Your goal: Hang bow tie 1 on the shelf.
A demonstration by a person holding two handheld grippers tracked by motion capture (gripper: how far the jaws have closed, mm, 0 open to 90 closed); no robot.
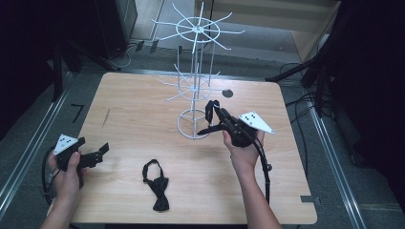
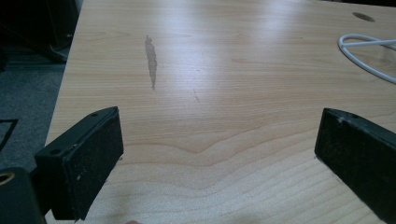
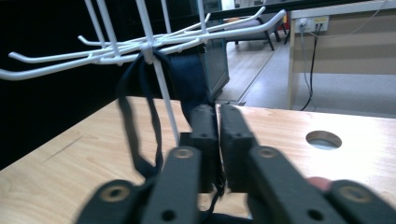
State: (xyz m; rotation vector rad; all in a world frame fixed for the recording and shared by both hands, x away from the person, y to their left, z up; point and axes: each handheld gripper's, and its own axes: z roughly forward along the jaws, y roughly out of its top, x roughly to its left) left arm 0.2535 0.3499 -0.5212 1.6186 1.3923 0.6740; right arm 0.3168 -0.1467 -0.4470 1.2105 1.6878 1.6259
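Observation:
A white wire rack (image 1: 197,71) with two tiers of hooks stands at the middle back of the wooden table (image 1: 133,119). My right gripper (image 1: 213,113) is shut on a black bow tie (image 3: 187,79) beside the rack's lower tier. In the right gripper view my right gripper (image 3: 217,114) points at the rack's hooks (image 3: 140,46), and the tie's strap (image 3: 135,116) hangs looped by the central post. A second black bow tie (image 1: 155,183) lies flat near the front edge. My left gripper (image 1: 101,151) rests open at the table's left edge; in its own view the left gripper (image 2: 219,154) holds nothing.
The rack's round base ring (image 1: 191,125) sits on the table, its edge seen as a white ring (image 2: 364,53) ahead of the left gripper. A cable hole (image 1: 228,93) lies behind the rack. Dark frames and cables (image 1: 305,105) surround the table.

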